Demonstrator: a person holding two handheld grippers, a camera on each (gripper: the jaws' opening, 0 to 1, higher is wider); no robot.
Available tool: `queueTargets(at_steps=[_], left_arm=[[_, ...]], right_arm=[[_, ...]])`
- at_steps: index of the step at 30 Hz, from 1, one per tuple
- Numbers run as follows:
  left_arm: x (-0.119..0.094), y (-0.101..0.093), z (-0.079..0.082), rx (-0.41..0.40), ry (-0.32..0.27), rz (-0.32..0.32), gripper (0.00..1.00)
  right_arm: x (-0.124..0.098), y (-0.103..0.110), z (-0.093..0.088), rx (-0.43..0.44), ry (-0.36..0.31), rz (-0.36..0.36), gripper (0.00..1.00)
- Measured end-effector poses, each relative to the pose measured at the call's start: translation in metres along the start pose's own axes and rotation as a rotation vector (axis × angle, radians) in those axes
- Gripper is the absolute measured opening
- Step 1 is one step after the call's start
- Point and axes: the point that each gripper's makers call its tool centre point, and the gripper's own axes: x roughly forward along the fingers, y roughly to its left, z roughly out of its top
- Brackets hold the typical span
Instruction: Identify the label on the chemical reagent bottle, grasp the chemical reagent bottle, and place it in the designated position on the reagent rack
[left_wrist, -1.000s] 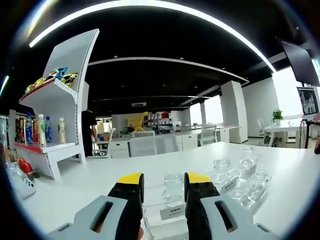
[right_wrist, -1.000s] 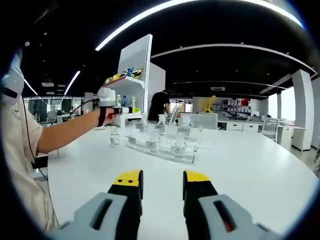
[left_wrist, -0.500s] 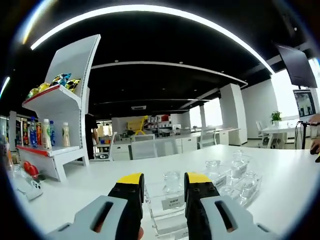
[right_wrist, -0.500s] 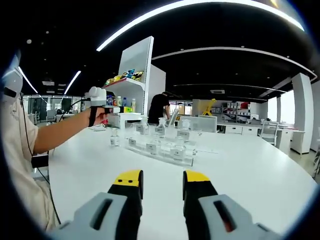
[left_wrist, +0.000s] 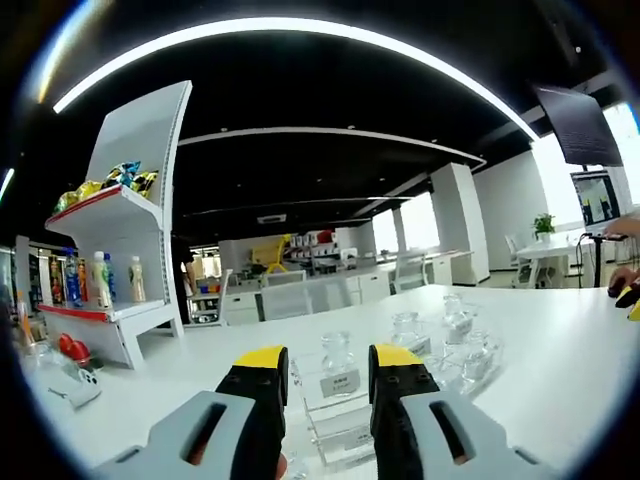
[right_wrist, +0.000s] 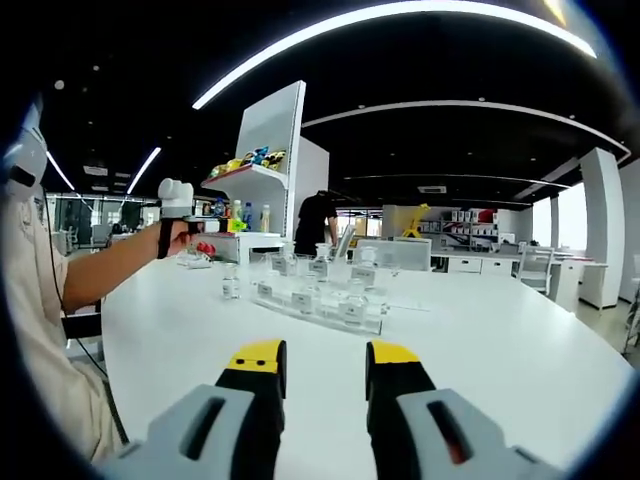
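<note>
Left tongs (left_wrist: 325, 385) hover low over the white table (left_wrist: 540, 350), yellow-tipped jaws apart with nothing between them. Just beyond the tips stands the clear reagent rack (left_wrist: 400, 385), and framed right in the gap between the jaws is a small clear reagent bottle (left_wrist: 338, 358) with a white label on the rack face below it; the print is too small to read. More clear bottles (left_wrist: 452, 312) sit along the rack to the right, running farther off. Far left, a white display shelf (left_wrist: 120, 230) carries snack bags on top and drink bottles on the lower level.

Over in the right gripper view, the right tongs (right_wrist: 322, 390) hang above bare table (right_wrist: 520, 340), jaws apart and empty too, well short of the rack. The reagent rack (right_wrist: 320, 298) lies across the middle of the table, farther out, with its row of labelled bottles. One lone bottle (right_wrist: 231, 284) stands on the table just left of the rack, apart from it. Further left, the person's forearm (right_wrist: 110, 268) reaches out with the left tongs (right_wrist: 176, 200) held up near the rack's left end; from here I cannot tell how those jaws stand. A person in dark clothing (right_wrist: 315, 222) stands in the far background beside the display shelf (right_wrist: 270, 150).
</note>
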Motion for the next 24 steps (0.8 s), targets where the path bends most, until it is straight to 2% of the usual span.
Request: queueTargets(at_steps=[10, 19, 24], left_arm=[[-0.029, 0.0, 0.002, -0.004, -0.006, 0.005, 0.33], [-0.06, 0.0, -0.016, -0.007, 0.025, 0.008, 0.33], [-0.077, 0.003, -0.02, -0.008, 0.03, 0.024, 0.33]], right_arm=[[-0.012, -0.009, 0.002, -0.002, -0.007, -0.019, 0.31], [-0.016, -0.011, 0.001, 0.001, -0.011, -0.025, 0.31], [-0.017, -0.01, 0.002, -0.002, -0.011, -0.023, 0.31]])
